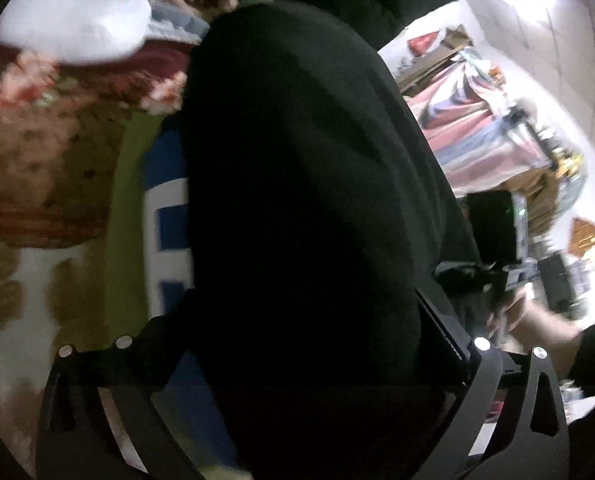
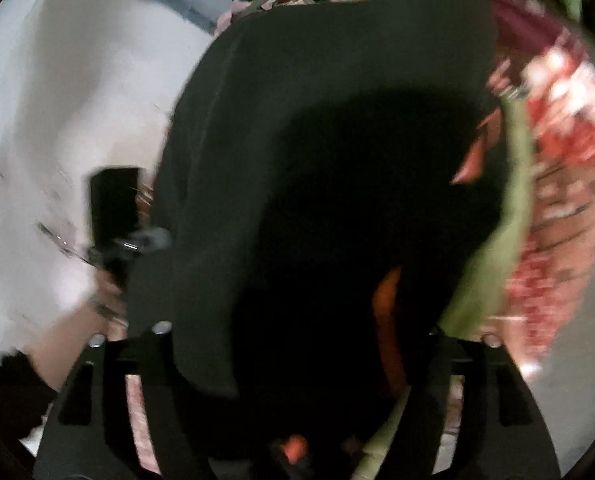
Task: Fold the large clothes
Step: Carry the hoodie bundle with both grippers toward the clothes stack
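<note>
A large black garment (image 1: pixel 305 200) hangs in front of both cameras and fills the middle of each view. In the left wrist view it runs down between my left gripper's (image 1: pixel 297 360) two black fingers, which are shut on it. In the right wrist view the same black garment (image 2: pixel 337 140) drapes over my right gripper (image 2: pixel 297 360), whose fingers are shut on the cloth; its orange lining (image 2: pixel 385 320) shows at the fold. The fingertips are hidden by the fabric in both views. My right gripper shows in the left wrist view (image 1: pixel 513 276), held by a hand.
A floral red and brown bedspread (image 1: pixel 37 160) lies to the left, with a green, blue and white cloth (image 1: pixel 165 208) on it. A white pillow (image 1: pixel 73 28) is at the back. A cluttered rack of clothes (image 1: pixel 477 128) stands by the white wall.
</note>
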{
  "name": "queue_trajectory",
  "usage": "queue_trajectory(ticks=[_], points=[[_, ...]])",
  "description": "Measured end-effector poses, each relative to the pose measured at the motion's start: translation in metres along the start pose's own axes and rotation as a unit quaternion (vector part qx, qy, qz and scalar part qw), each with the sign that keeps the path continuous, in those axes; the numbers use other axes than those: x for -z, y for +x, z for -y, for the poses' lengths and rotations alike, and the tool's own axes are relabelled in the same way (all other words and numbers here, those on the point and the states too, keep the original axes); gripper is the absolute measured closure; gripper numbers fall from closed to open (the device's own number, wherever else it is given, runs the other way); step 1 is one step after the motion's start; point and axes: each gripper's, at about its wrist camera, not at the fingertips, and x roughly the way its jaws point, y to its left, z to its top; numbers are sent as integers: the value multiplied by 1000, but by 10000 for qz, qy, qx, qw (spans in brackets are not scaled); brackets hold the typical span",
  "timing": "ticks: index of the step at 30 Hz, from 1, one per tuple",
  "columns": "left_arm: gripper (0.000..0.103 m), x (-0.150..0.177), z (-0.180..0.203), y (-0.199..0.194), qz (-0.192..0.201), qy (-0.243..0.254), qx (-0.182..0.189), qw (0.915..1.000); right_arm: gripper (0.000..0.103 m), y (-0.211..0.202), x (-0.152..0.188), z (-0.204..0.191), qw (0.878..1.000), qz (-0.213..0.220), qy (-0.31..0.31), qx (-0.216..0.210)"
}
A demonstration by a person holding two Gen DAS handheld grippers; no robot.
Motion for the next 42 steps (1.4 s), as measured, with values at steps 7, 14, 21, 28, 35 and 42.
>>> queue_trajectory(ticks=[7,14,21,28,35,42], points=[[5,32,40,-51,735,370,-770,9936,16,-53,21,42,9797,67,-968,1753],[4,77,35,-12,457,1033,-1486,9824,16,-31,19,74,9560,-211,-1111,2708],[3,76,18,-26,381,1083,-2202,9687,13,-45,20,52,9584,-235,-1171,2593],[5,55,70,-78,687,1000,-2450,9619,9,-100,-15,17,9411,314,-1314,3099],[5,-30,80,-54,1321,358,-2503,9584,6,-93,-88,35,9236,1171,-472,3619],[4,-86,21,6,836,33,-2446,9660,6,-36,-105,93,9060,897,-302,4126]])
